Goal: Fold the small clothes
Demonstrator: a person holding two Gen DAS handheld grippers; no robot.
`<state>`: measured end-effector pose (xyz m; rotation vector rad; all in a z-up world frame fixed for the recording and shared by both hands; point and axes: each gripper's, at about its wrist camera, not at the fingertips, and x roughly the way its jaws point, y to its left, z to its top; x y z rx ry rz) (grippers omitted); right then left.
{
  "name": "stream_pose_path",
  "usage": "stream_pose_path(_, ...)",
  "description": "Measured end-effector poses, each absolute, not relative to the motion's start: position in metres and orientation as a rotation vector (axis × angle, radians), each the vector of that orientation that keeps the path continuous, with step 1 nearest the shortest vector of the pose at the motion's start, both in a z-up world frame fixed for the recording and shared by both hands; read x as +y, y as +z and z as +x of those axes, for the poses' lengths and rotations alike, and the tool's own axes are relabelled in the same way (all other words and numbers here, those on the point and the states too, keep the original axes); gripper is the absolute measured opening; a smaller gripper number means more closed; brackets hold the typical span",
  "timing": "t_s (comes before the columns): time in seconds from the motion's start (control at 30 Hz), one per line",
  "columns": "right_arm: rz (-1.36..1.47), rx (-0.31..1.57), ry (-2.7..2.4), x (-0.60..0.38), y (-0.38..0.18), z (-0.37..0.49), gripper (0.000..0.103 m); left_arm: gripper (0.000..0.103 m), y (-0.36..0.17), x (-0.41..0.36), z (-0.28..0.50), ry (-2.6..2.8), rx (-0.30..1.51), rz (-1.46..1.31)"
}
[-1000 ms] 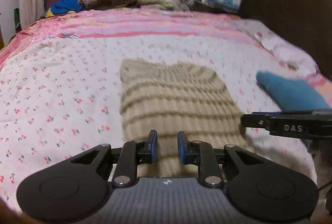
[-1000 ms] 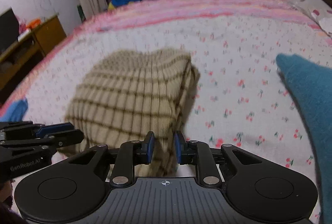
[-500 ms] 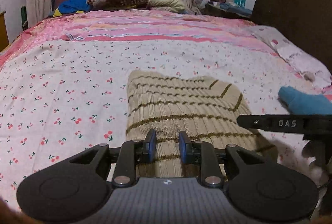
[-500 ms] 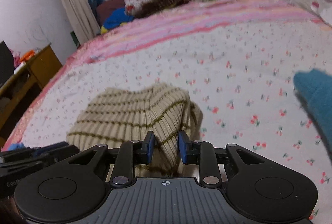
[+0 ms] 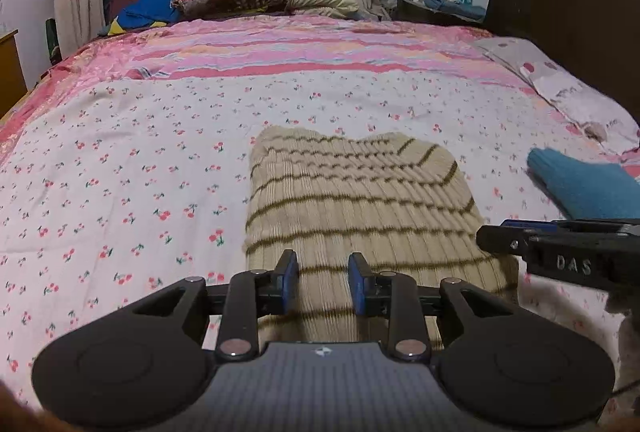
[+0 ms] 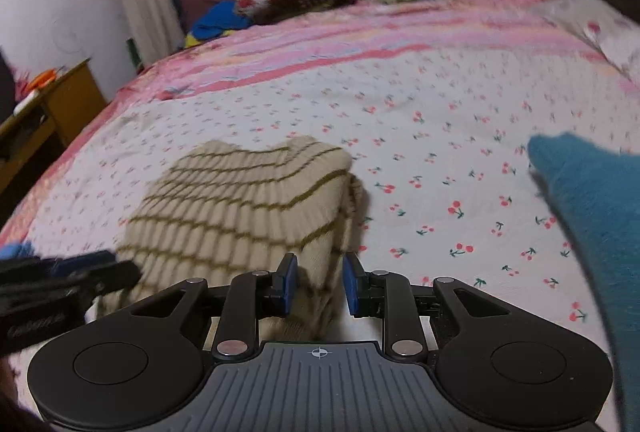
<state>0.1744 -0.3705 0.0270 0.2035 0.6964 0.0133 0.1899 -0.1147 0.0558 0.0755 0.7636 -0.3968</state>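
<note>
Lying on one bedsheet point(image 5: 120, 159): one striped sweater point(image 5: 352, 199), one teal garment point(image 5: 588, 187); left tool point(image 5: 323, 286) opening, right tool point(image 6: 318, 282) seemingly released.

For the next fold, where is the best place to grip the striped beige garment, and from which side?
Probably at the near edge of the striped beige garment, coming from the near side with the left gripper, whose jaws are opening. That edge lies flat on the bed sheet, right under the fingertips.

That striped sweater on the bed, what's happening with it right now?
A person with a gripper in each hand is folding the beige striped sweater on the cherry-print bedspread. It lies folded over. The left gripper is opening above its near edge; the right gripper stands apart at its near right corner. A blue garment lies to the right.
</note>
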Motion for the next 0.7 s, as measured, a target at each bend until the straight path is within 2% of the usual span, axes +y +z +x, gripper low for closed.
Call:
stream_pose_path(0.17,0.136,0.775,0.02,-0.356,0.013,0.173,0.025,0.036,0.05,-0.122,0.182,-0.38,0.794,0.142)
stream_pose_path(0.4,0.147,0.739,0.017,-0.353,0.029,0.157,0.025,0.036,0.049,-0.116,0.172,-0.378,0.826,0.124)
stream_pose_path(0.7,0.142,0.803,-0.007,-0.349,0.016,0.15,0.025,0.037,0.042,-0.114,0.165,-0.379,0.857,0.142)
